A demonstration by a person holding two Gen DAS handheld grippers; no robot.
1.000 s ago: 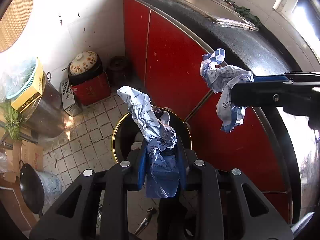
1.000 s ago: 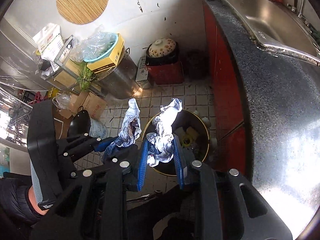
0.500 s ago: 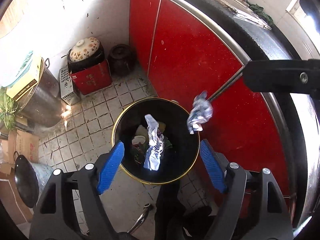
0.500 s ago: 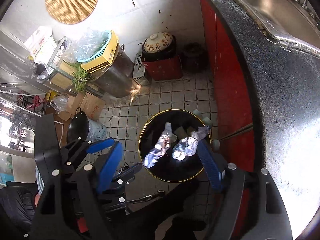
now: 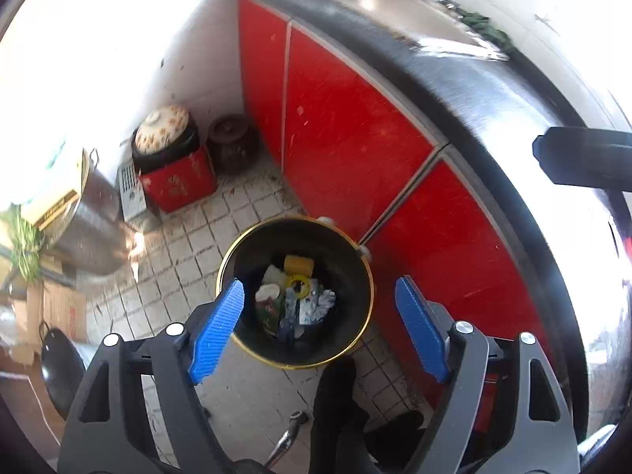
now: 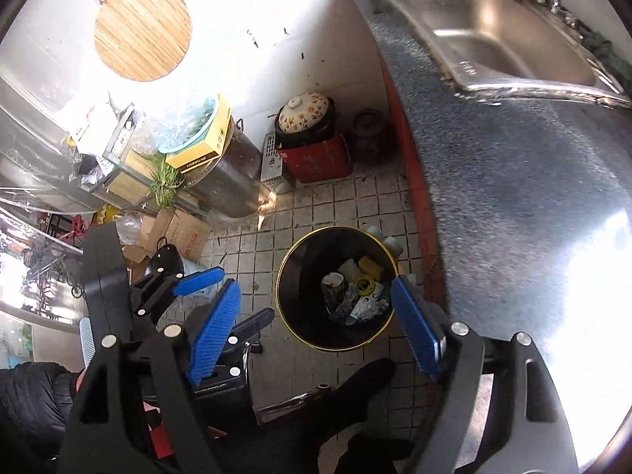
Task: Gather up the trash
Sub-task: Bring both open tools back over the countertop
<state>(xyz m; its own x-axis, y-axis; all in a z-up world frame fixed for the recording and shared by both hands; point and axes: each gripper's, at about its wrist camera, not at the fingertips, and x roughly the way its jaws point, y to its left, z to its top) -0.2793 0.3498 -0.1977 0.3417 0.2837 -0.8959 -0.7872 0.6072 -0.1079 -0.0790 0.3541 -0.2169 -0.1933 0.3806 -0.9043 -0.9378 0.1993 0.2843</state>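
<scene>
A black trash bin with a gold rim [image 5: 357,328] [image 6: 284,316] stands on the tiled floor beside the red cabinets. Crumpled blue-and-white wrappers [image 5: 306,306] [image 6: 357,304] lie inside it among cups and yellow scraps. My left gripper [image 5: 320,330] is open and empty above the bin. My right gripper [image 6: 316,326] is open and empty, also above the bin. In the right wrist view the left gripper [image 6: 197,276] shows at the left. In the left wrist view only the black body of the right gripper [image 5: 584,162] shows at the right edge.
Red cabinets [image 5: 347,130] under a dark countertop [image 6: 513,181] with a steel sink [image 6: 493,31]. A flowered pot on a red box [image 6: 312,146], a large steel pot [image 6: 229,181], cardboard boxes [image 6: 177,233] and a black wok [image 5: 59,371] crowd the floor at left.
Both grippers opened and let go of their crumpled wrappers, which fell into the bin. Both grippers then rose and drew back from it.
</scene>
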